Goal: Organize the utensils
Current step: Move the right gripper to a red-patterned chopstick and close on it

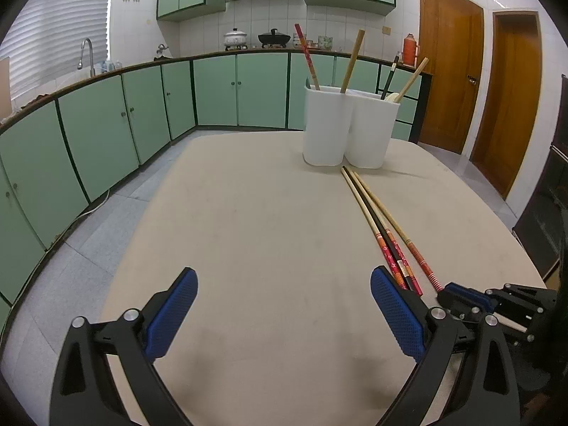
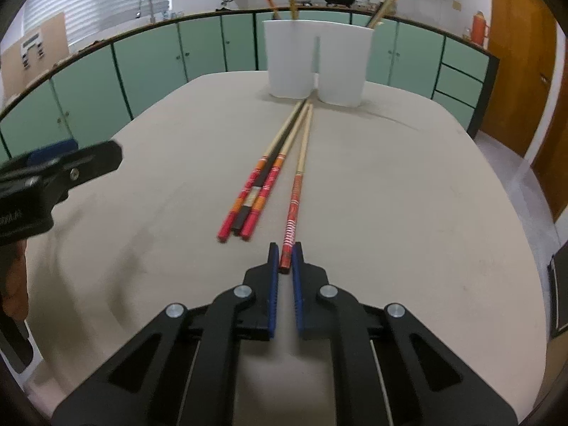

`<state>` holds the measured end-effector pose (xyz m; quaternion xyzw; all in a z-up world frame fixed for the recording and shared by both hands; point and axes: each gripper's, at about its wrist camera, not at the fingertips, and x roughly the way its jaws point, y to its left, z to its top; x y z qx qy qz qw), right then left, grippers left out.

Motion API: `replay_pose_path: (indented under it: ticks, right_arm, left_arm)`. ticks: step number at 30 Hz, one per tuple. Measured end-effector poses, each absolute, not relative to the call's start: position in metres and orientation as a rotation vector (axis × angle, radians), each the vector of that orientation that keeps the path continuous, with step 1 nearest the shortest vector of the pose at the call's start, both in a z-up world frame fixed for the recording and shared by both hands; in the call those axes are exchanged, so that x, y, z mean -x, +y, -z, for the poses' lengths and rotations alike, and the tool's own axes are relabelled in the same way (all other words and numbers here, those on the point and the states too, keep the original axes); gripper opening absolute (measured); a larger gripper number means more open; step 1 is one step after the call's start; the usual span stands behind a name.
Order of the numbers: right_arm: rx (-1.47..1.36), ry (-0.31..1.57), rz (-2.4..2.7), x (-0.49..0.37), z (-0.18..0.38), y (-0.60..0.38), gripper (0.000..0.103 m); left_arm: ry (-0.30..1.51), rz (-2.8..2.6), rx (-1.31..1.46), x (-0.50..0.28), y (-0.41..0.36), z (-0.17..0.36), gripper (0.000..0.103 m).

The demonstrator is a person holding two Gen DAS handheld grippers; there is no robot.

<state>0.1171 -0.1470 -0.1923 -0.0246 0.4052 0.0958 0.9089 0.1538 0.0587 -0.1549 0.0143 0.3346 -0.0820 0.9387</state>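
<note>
Four loose chopsticks lie on the table [image 2: 408, 195], tips toward the white holder [image 2: 317, 60] at the far side. Three of them [image 2: 261, 184] sit bundled side by side: two red/orange-handled ones with a black one between. The fourth chopstick [image 2: 296, 191] lies just right of that bundle, apart from it at the handle end and converging with it at the tips near the holder's base.

Right gripper [image 2: 285, 259]: jaws narrow, pinched on the red handle end of the fourth chopstick, which lies flat on the table.

Left gripper [image 1: 284, 305]: jaws wide, nothing between them, over bare table left of the chopsticks. In its view the bundle's handle ends run behind its right finger [image 1: 397, 316]. It shows at the left edge of the right wrist view.

Holder: two joined white compartments, upright. Left compartment holds a red-patterned chopstick [image 1: 307, 58] and a plain bamboo one [image 1: 352, 60]; right compartment holds a dark stick [image 1: 388, 78] and another bamboo one [image 1: 411, 80], all leaning.
</note>
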Motion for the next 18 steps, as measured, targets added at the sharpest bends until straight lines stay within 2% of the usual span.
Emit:
replay_pose_path:
  ticks: [3,11,18]
  right_arm:
    - [-0.007,0.845,-0.219,-0.115,0.193,-0.154,0.012]
    - [-0.030,0.826,-0.222,-0.108,0.196,-0.153,0.014]
    - [0.027,0.807,-0.211,-0.107,0.198,-0.143,0.011]
  left_arm:
    - [0.688,0.171,-0.029,-0.154,0.057,0.156,0.096]
    - [0.690,0.178,-0.030,-0.154,0.051,0.155,0.096]
    - [0.702,0.188,-0.033,-0.154,0.044,0.159,0.096]
